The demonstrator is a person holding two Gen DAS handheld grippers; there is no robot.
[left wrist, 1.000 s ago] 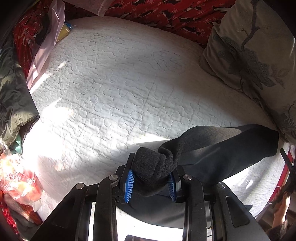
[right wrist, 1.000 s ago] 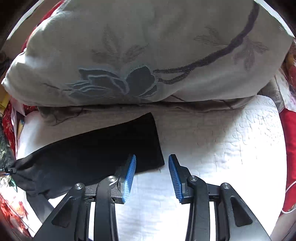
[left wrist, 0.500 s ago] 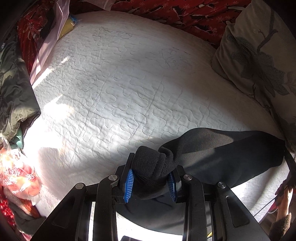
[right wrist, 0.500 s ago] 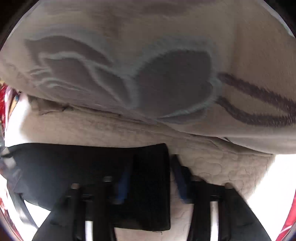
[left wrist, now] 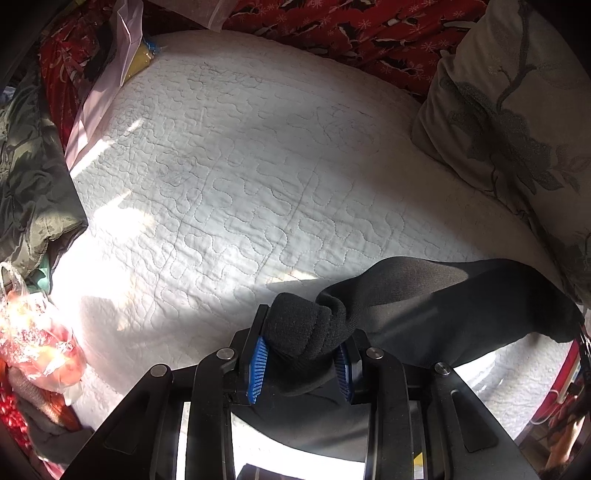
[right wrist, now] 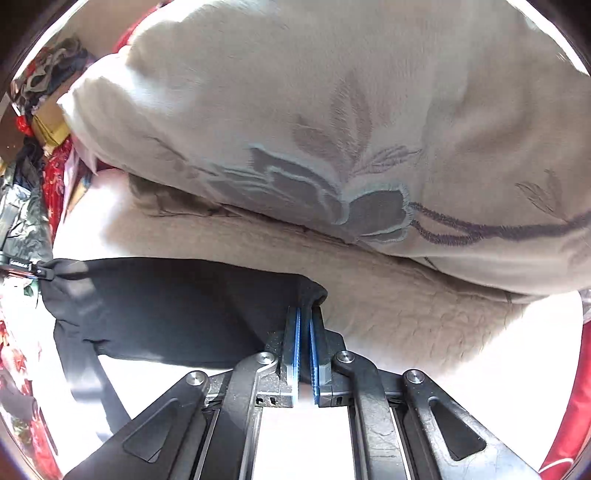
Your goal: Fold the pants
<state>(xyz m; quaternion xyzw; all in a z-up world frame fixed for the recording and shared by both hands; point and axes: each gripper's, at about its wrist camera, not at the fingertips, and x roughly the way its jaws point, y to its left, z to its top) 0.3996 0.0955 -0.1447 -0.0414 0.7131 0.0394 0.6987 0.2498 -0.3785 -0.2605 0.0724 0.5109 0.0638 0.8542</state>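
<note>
Black pants (left wrist: 443,306) lie stretched across the near part of a white quilted bed (left wrist: 240,177). My left gripper (left wrist: 301,356) is shut on a thick bunched end of the pants, held a little above the quilt. In the right wrist view the pants (right wrist: 166,302) run off to the left, and my right gripper (right wrist: 306,332) is shut on their near right corner, just in front of a pillow. The far end of the pants meets the left gripper (right wrist: 22,267) at the left edge of that view.
A large grey floral pillow (right wrist: 332,129) lies close behind the right gripper, and it shows at the right of the left wrist view (left wrist: 517,110). Red patterned fabric (left wrist: 351,26) lines the far side. A green garment (left wrist: 26,192) and a plastic bag (left wrist: 33,350) lie at the left.
My right gripper moved forward over the pants' corner and closed on it. My left gripper kept its hold on the bunched end and shifted slightly.
</note>
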